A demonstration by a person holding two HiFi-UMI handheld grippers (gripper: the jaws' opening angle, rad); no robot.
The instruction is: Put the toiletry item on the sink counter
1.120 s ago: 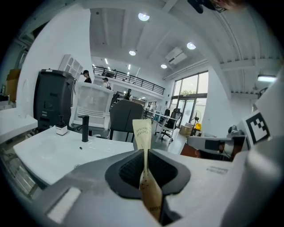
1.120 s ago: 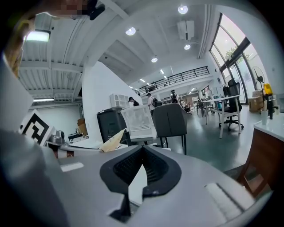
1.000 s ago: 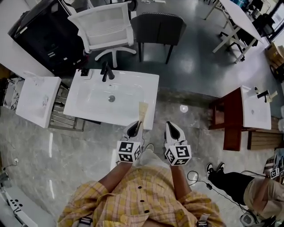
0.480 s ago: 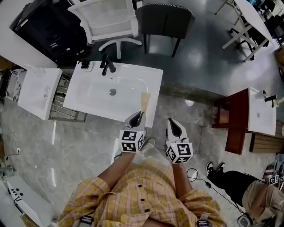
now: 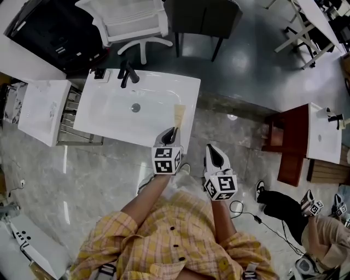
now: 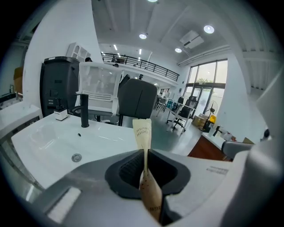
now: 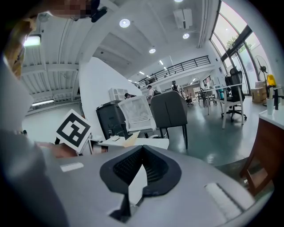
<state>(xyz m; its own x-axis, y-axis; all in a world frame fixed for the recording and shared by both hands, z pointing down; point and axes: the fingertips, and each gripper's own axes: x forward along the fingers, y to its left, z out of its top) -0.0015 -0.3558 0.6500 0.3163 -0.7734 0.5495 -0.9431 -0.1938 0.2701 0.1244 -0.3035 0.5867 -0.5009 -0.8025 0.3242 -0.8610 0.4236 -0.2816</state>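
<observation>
A tan paper toothbrush packet point(image 5: 178, 115) point(image 6: 143, 133) stands upright between the jaws of my left gripper point(image 5: 171, 133) point(image 6: 145, 153), which is shut on it. The packet's top hangs over the right rim of the white sink counter point(image 5: 188, 90) point(image 6: 40, 133), right of the basin and its drain point(image 5: 135, 108). A black faucet point(image 5: 127, 74) point(image 6: 84, 116) stands at the counter's back. My right gripper point(image 5: 212, 152) point(image 7: 141, 148) hangs beside the left one, short of the counter, jaws together and empty.
A white mesh chair point(image 5: 131, 22) and a dark chair point(image 5: 202, 16) stand behind the counter. A second white basin point(image 5: 41, 109) sits to the left and a black cabinet point(image 5: 49, 33) behind it. A brown cabinet with a sink point(image 5: 298, 142) and a seated person point(image 5: 322, 235) are at right.
My left gripper has moved forward and down with the packet, so the packet now hangs over the counter's right rim. The right gripper has sunk slightly.
</observation>
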